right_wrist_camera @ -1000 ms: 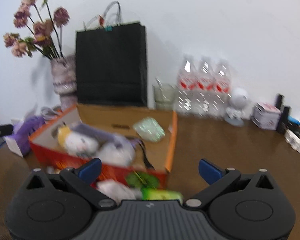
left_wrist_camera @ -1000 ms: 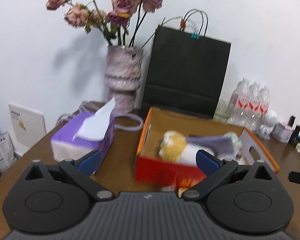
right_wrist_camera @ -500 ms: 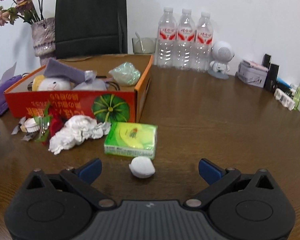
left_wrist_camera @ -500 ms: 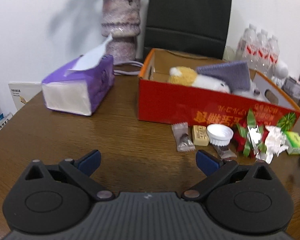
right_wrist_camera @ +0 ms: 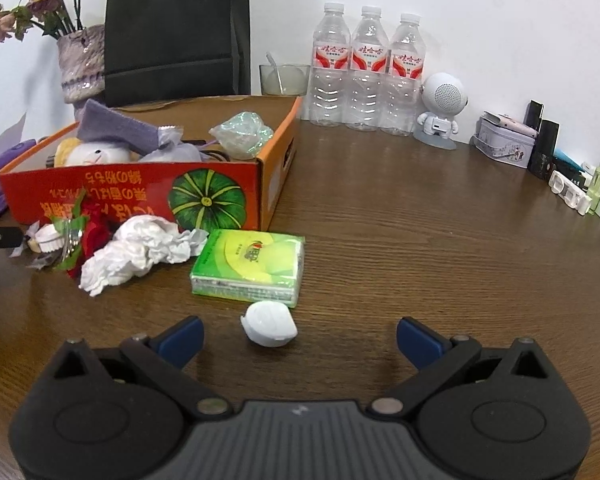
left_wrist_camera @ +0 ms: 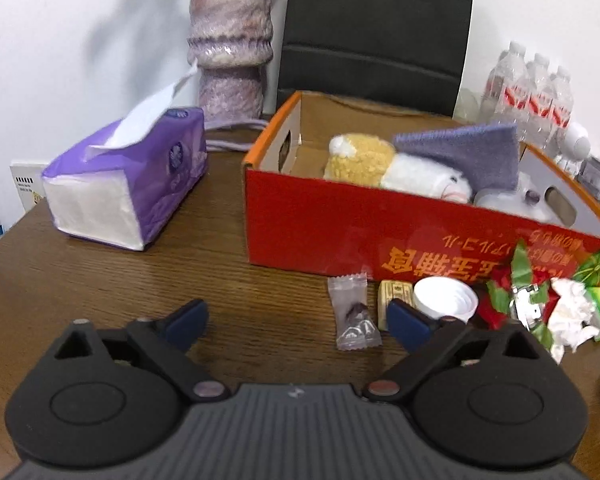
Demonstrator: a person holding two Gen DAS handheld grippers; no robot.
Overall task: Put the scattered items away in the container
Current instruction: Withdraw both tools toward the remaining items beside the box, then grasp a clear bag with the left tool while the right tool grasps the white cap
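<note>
Left wrist view: left gripper (left_wrist_camera: 296,318), jaws wide and just narrowing, nothing between them, low centre; wrapped candy (left_wrist_camera: 353,314) right of centre, below the red cardboard box (left_wrist_camera: 340,228). Right wrist view: right gripper (right_wrist_camera: 299,338) unclenched around a white wad (right_wrist_camera: 269,324), untouched, centre.

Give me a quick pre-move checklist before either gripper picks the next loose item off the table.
1. Left gripper empty: ok; its jaws have just been closing a little, nothing between them.
2. Right gripper open and empty: ok.
3. Small white wrapped ball lined up between the right fingertips: ok, slightly left of centre.
4. Clear candy wrapper lined up for the left: ok, toward its right finger.
5. Room left in the red box: ok, bare floor at its back.
6. Ball free of the green tissue pack: cannot tell, they sit very close.
</note>
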